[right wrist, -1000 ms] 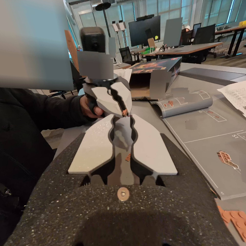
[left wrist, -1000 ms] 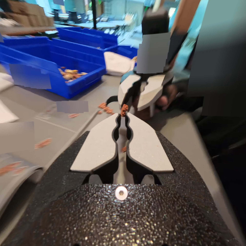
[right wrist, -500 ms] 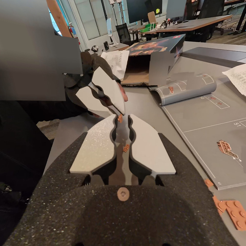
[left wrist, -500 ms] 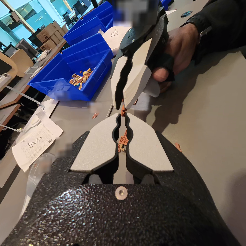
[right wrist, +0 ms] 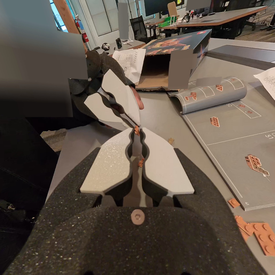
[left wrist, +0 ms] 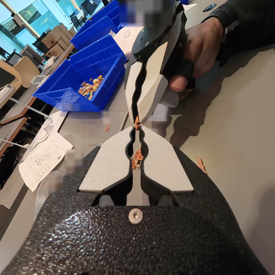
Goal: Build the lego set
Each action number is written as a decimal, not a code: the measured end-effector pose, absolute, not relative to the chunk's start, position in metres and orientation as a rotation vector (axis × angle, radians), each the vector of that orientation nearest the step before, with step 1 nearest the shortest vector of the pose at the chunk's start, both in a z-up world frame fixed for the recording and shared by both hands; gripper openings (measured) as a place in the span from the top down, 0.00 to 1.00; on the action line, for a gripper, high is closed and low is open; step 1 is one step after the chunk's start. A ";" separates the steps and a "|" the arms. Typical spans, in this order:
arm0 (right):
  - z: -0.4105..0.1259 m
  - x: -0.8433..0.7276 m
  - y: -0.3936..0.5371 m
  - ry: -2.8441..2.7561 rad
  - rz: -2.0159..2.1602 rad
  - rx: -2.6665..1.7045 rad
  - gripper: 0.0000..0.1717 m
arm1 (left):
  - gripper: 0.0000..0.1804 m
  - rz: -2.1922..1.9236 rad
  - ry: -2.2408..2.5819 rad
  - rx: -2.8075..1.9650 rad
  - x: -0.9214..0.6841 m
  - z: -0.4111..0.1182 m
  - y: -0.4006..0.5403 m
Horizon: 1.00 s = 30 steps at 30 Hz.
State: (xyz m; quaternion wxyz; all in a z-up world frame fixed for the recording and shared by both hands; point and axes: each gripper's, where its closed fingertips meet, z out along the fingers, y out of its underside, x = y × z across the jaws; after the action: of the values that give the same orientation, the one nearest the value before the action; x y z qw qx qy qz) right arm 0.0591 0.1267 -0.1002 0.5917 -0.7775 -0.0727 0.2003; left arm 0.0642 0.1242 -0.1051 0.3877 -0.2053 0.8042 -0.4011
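Both grippers meet tip to tip above the grey table. My left gripper (left wrist: pixel 137 129) is shut on a small orange-brown brick piece (left wrist: pixel 137 124). In the left wrist view my right gripper (left wrist: pixel 136 120) comes down from above, its fingers closed on the upper end of the same piece. In the right wrist view my right gripper (right wrist: pixel 137 131) has the piece (right wrist: pixel 136 130) between its tips. There the left gripper (right wrist: pixel 137 126) reaches in from the upper left, held by a hand.
A blue bin (left wrist: pixel 62 95) holding brick pieces stands at the left, with printed paper sheets (left wrist: pixel 43 157) near it. Loose bricks (left wrist: pixel 138 155) lie under the left gripper. An open instruction booklet (right wrist: pixel 223 134), a cardboard box (right wrist: pixel 156 71) and brown plates (right wrist: pixel 263 236) lie to the right. The grippers are tip to tip, or close to it.
My right jaws have closed from wide open onto the piece that the left gripper held all along. Both grippers have tilted and drawn closer together.
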 end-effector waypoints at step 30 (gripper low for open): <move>-0.107 0.057 0.113 -0.201 0.448 -1.855 0.97 | 0.96 -1.095 2.651 -0.641 0.011 -0.168 0.111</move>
State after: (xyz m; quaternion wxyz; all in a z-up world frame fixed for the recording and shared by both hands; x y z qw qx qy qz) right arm 0.0575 0.1134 -0.1070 0.5741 -0.7915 -0.0856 0.1913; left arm 0.0106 0.1112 -0.1680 0.1009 -0.2169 0.8974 -0.3707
